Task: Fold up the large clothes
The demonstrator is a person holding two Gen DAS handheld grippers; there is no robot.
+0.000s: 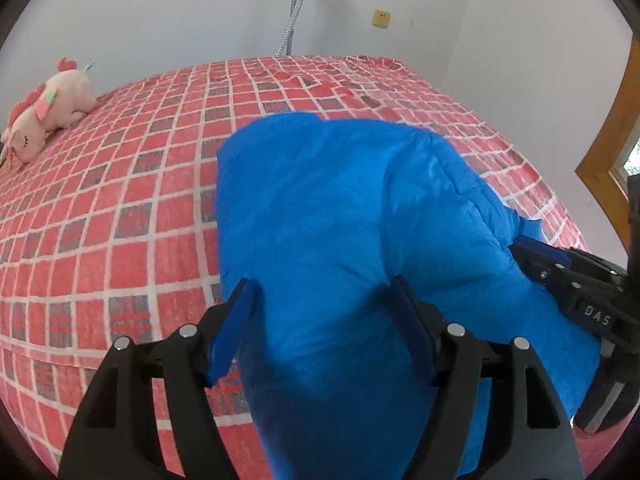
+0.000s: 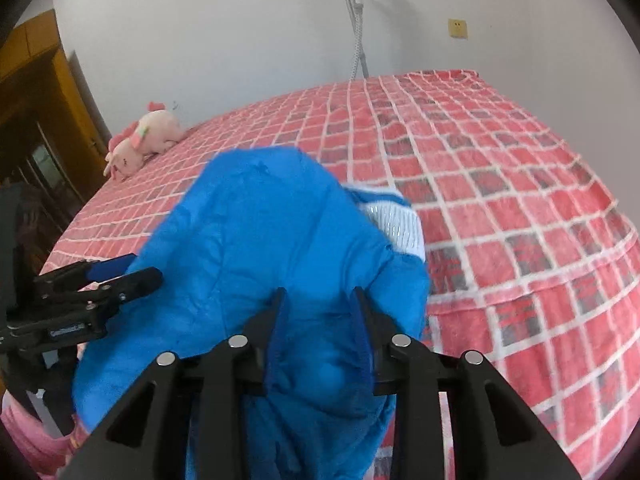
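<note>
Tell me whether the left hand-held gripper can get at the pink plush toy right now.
Probably not yet. The left hand-held gripper has the blue garment bunched between its fingers, and the pink plush toy lies apart at the bed's far left edge. Only bare checked bedspread lies between.

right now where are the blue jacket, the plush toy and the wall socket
blue jacket [image 1: 340, 208], left wrist view, middle of the padded blue fabric
plush toy [image 1: 60, 96], left wrist view, its pink body on the bedspread
wall socket [image 2: 457, 28], right wrist view, centre of the yellow plate
</note>
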